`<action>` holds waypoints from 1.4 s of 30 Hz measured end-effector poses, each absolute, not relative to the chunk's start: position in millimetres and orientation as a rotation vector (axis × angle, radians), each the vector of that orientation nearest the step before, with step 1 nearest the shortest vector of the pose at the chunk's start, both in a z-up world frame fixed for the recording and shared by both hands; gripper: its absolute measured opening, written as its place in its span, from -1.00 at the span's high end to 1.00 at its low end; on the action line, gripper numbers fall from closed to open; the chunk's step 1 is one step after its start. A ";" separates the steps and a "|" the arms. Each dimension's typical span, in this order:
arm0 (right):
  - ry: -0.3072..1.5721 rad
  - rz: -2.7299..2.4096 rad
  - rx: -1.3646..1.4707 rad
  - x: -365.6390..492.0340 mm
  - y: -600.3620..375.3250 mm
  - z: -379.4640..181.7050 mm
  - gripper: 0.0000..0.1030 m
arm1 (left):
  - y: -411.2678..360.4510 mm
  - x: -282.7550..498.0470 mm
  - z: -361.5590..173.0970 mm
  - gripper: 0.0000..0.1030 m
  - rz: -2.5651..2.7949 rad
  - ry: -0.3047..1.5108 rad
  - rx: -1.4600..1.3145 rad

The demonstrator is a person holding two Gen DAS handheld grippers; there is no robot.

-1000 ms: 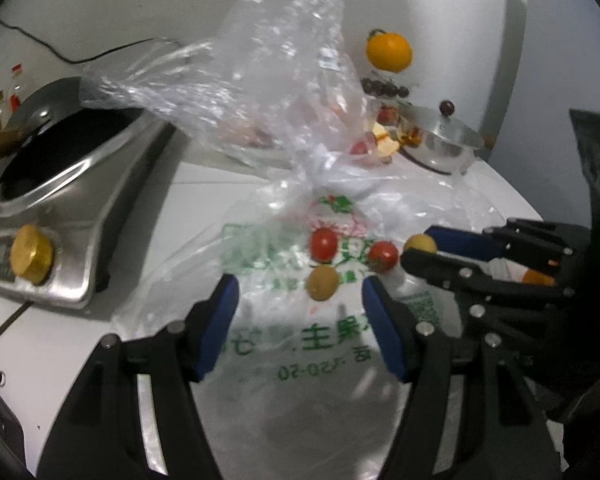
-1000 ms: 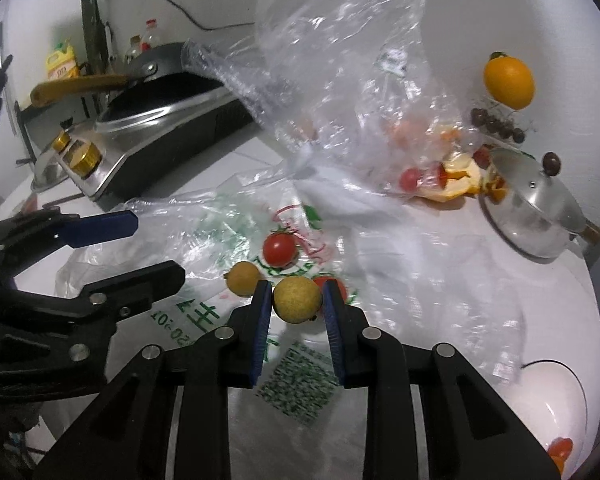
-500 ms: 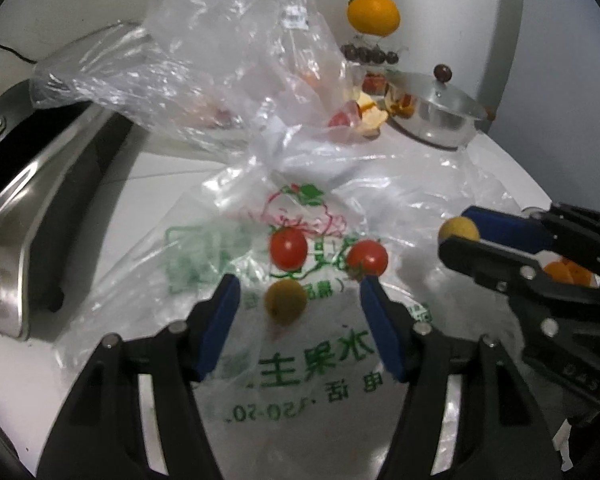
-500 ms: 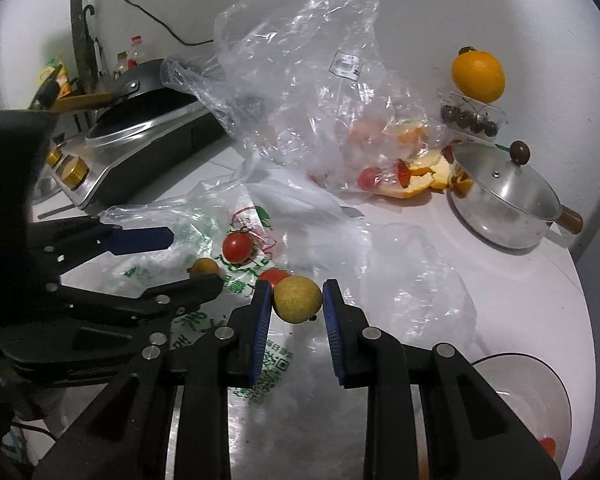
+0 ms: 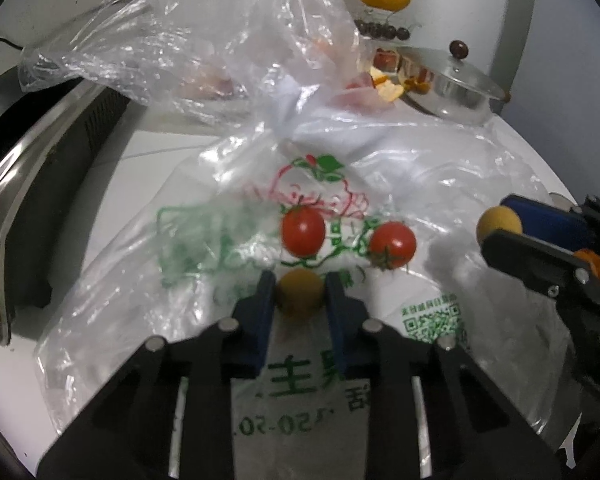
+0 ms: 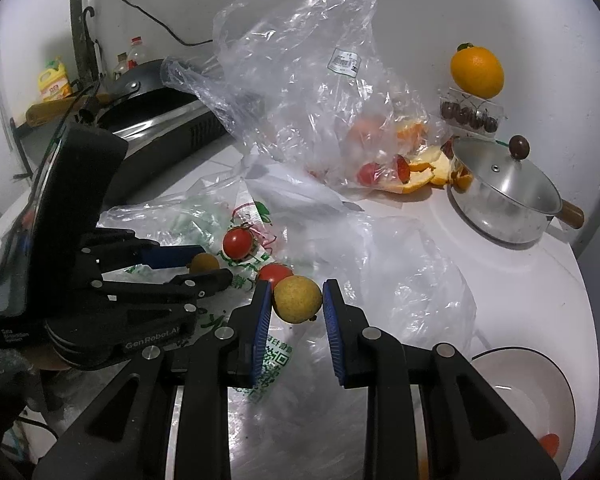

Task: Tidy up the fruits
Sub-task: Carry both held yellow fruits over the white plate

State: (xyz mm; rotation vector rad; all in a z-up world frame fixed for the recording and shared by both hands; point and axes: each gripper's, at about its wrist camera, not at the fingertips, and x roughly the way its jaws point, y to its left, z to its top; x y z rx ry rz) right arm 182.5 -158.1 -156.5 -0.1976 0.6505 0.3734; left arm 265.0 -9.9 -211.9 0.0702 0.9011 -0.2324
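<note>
Left gripper [image 5: 300, 300] fingers just closing, now squeezing small yellow fruit [image 5: 300, 294] lying on printed plastic bag [image 5: 204, 240] on white table [image 6: 520, 280]. Two red tomatoes [image 5: 303, 231] sitting just beyond it on bag. Right gripper [image 6: 297, 300] fingers pinching second yellow fruit [image 6: 298, 299], holding it above bag. White bowl [image 6: 540, 380] sitting near right edge.

From my left wrist camera, the small yellow fruit [image 5: 300, 294] at six o'clock is partly covered by the blue pads on either side, and slightly blurred. The stove [image 5: 40, 208] at nine o'clock runs off the edge. From my right wrist camera, the white bowl [image 6: 540, 396] at four o'clock is cropped. Whatever lies inside the clear bag [image 6: 320, 92] at twelve o'clock shows only as smeared orange and red.
</note>
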 end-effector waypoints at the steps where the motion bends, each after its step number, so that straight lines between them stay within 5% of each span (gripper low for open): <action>1: 0.651 0.373 -0.198 182.2 -157.7 -156.5 0.46 | -9.6 263.1 -211.4 0.50 -0.235 0.897 0.071; 42: 0.528 0.314 -0.133 84.7 -208.9 -108.5 0.45 | -45.5 131.0 -103.9 0.50 -0.300 0.610 0.018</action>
